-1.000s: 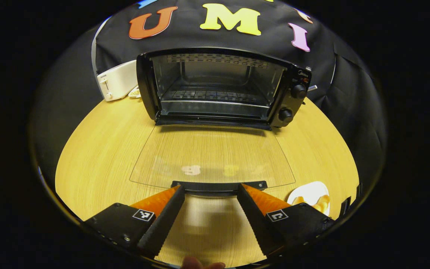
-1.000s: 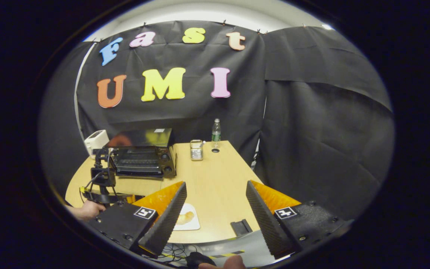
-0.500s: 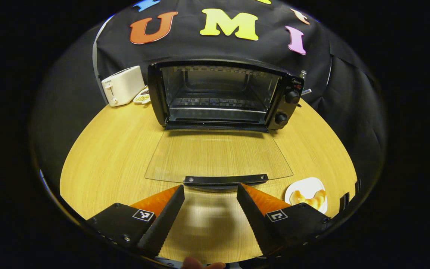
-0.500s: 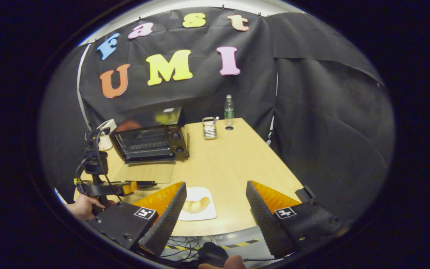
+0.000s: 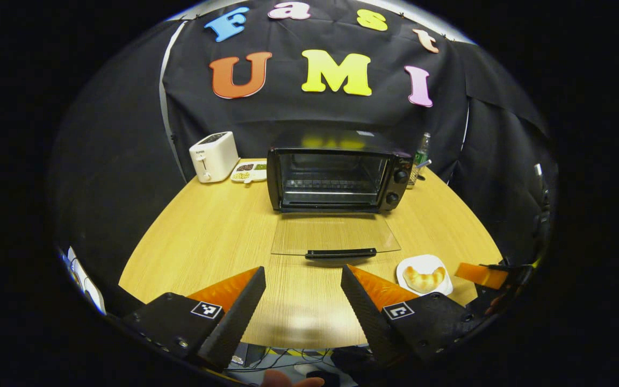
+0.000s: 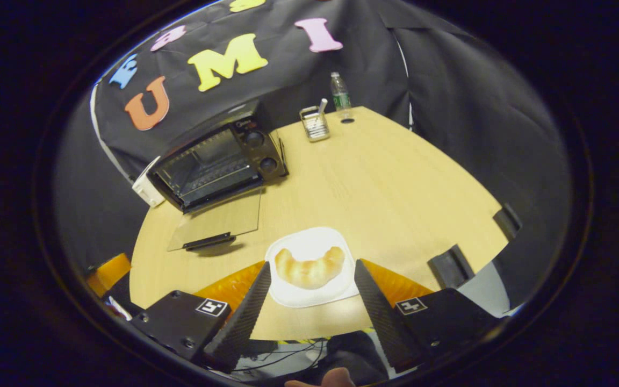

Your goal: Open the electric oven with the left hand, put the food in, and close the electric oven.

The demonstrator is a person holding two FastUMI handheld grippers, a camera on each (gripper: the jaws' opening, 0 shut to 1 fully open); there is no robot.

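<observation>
- The oven [image 5: 339,172] stands toward the desk's [image 5: 218,231] far edge, its glass door [image 5: 335,235] dropped flat onto the desk.
- Our left gripper [image 5: 303,279] hangs spread and empty near the desk's near edge — well short of the door handle [image 5: 340,252].
- Our right gripper [image 6: 312,277] is spread too, one finger on either side of the croissant [image 6: 309,267] on its white plate [image 6: 309,244], not pinching it.
- A toaster [image 5: 214,156] sits at the far left corner.
</observation>
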